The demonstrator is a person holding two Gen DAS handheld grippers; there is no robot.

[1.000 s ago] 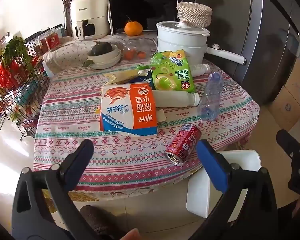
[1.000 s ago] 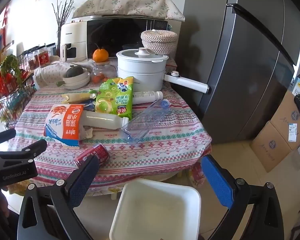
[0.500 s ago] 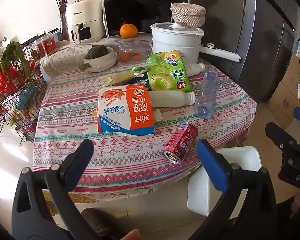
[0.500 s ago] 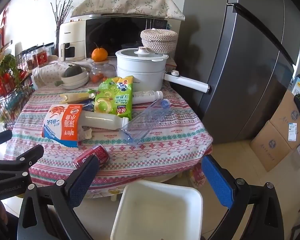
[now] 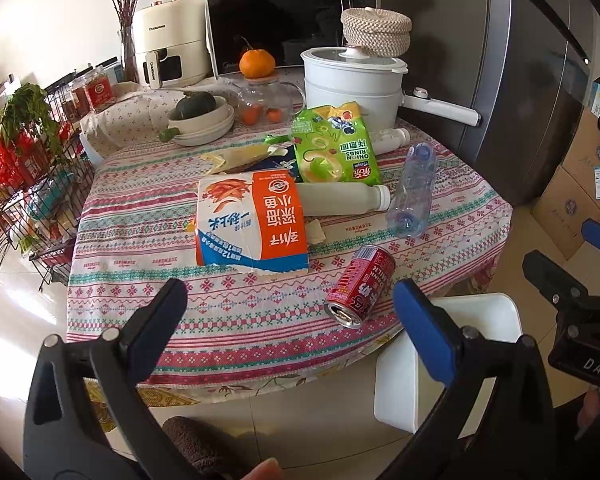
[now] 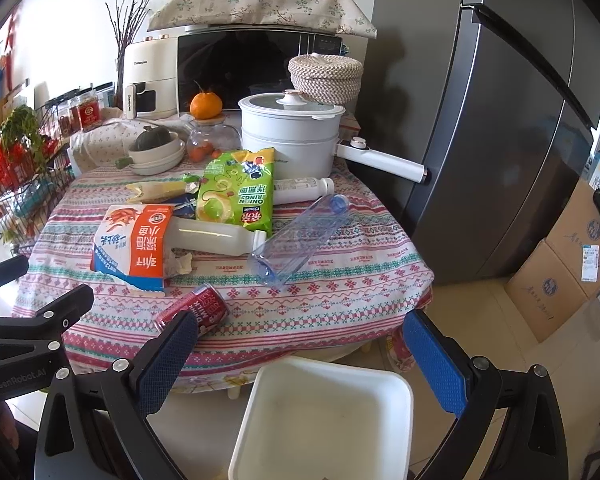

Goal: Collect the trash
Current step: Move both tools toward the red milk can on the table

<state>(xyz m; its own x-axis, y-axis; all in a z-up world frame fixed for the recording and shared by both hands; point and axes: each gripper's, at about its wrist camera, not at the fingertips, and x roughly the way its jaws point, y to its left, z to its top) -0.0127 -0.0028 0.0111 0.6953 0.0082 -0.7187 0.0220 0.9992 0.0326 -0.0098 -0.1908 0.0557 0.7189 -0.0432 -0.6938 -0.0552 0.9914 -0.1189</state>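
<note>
Trash lies on the round table (image 5: pixel 148 280): a red can (image 5: pixel 360 286) on its side near the front edge, an orange and white bag (image 5: pixel 252 222), a white bottle (image 5: pixel 340 199), a clear plastic bottle (image 5: pixel 412 190) and a green onion-ring bag (image 5: pixel 334 148). My left gripper (image 5: pixel 288 312) is open and empty, short of the table's front edge, the can just inside its right finger. My right gripper (image 6: pixel 300 344) is open and empty above a white bin (image 6: pixel 324 420) on the floor. The can (image 6: pixel 198 312) shows behind its left finger.
A white pot (image 5: pixel 352 88) with a long handle, a bowl stack with a squash (image 5: pixel 198 118), a glass teapot and an orange stand at the table's back. A wire rack (image 5: pixel 24 184) stands left. A grey fridge (image 6: pixel 500 120) and cardboard boxes (image 6: pixel 572 264) stand right.
My left gripper has drifted slightly toward the table; the trash sits a little lower and nearer in its view. The right gripper has barely moved. Both stay open.
</note>
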